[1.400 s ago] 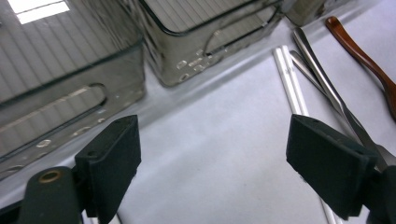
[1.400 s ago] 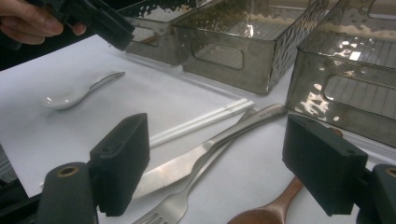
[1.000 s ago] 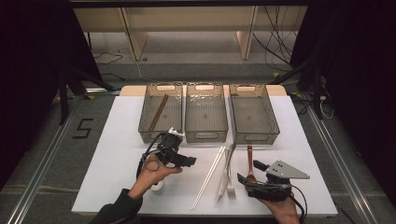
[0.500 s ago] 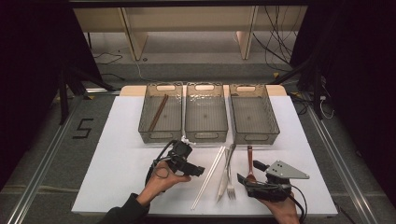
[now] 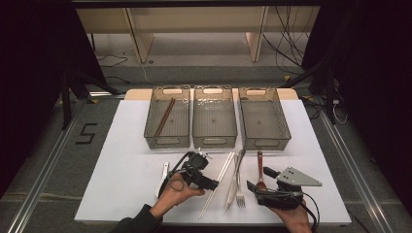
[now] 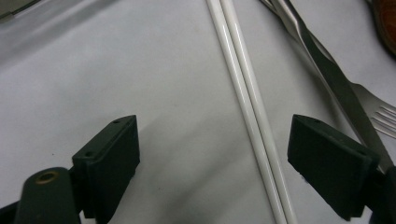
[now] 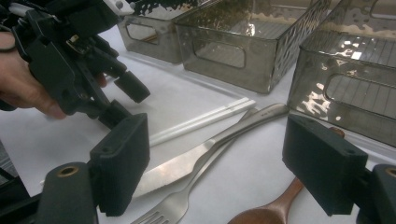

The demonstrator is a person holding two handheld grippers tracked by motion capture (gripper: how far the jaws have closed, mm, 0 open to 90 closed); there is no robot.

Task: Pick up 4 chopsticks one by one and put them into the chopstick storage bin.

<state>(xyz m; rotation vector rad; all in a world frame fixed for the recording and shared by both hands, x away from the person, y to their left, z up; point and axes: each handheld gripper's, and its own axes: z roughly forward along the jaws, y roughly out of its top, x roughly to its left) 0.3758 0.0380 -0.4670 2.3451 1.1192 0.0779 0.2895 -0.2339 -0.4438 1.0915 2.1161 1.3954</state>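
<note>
A: Where are we w/ the left gripper [image 5: 210, 184]? It's come right and a bit nearer since a sec ago; it was by the near edge of the left bin [image 5: 167, 118], now it sits over the white chopsticks [image 5: 217, 183].

B: Yep. In the left gripper view the jaws stand wide apart, nothing held. The pair [image 6: 247, 100] lies between them, closer to the right jaw, touching neither as far as we can tell.

A: So the move means we're lining up a pick, imo. Next we lower and close across both sticks.

B: Probably. They lie side by side, touching, so one squeeze might take both. Risk: they're thin and slick, one could roll out.

A: Right gripper [image 5: 260, 187]?

B: Hasn't shifted. Rests at the near right of the table [image 5: 121, 145], jaws wide open, empty. In its own view the knife [image 7: 201, 156], fork [image 7: 187, 196] and spoon [image 7: 271, 210] lie between and just beyond its jaws; none gripped.

A: And the bins?

B: Three in a row at the far side. Left one has brown chopsticks [image 5: 164, 117] in it. Mid bin [image 5: 214, 116] and right bin [image 5: 263, 116] look empty.

A: So we guess the white pair goes to the left bin w/ the brown ones.

B: Our read, yes. Sorting's barely begun: knife [image 5: 234, 180], fork [image 5: 239, 187], spoon [image 5: 260, 171] and a small white utensil [image 5: 163, 175] left of the hand are all on the table.
</note>
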